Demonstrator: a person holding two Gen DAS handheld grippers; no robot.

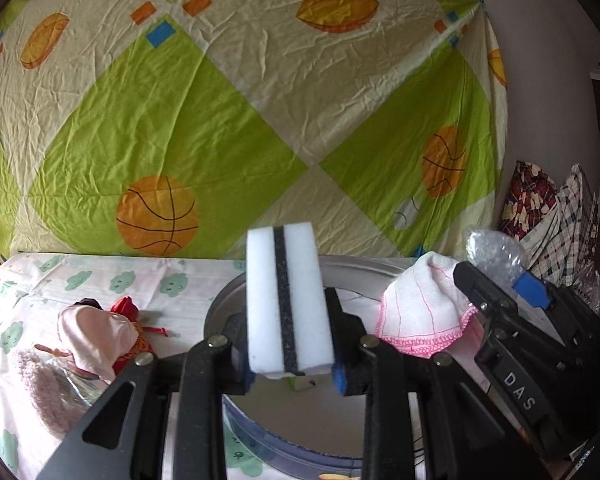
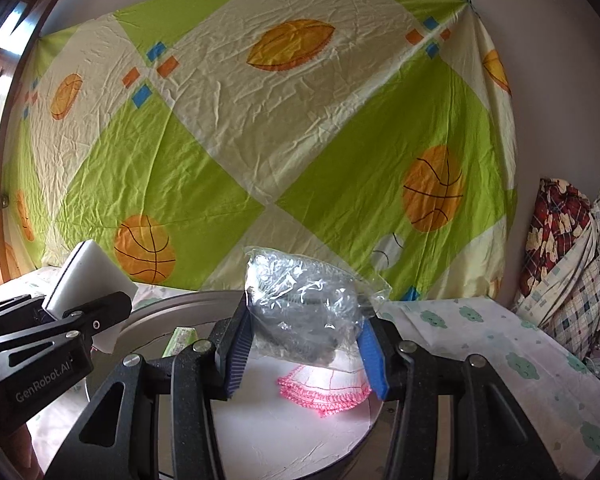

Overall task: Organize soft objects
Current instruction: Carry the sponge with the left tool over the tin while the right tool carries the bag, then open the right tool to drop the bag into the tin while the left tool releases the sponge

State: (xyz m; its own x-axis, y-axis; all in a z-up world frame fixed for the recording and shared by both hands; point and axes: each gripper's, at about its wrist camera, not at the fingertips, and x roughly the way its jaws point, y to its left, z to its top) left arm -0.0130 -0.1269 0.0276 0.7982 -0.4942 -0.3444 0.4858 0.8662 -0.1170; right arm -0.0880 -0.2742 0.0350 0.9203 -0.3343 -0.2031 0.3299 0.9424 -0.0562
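My left gripper (image 1: 290,344) squeezes a white sponge (image 1: 286,300) with a dark stripe, held over the round tub (image 1: 236,292). My right gripper (image 2: 306,344) pinches a crinkly clear bag (image 2: 304,304) above the pink-edged cloth (image 2: 326,388) inside. Farther left lie soft toys (image 1: 96,336).

A white sponge (image 1: 290,300) with a black stripe, a pink-edged white cloth (image 1: 420,312), green-and-cream basketball-print sheet (image 1: 220,100).
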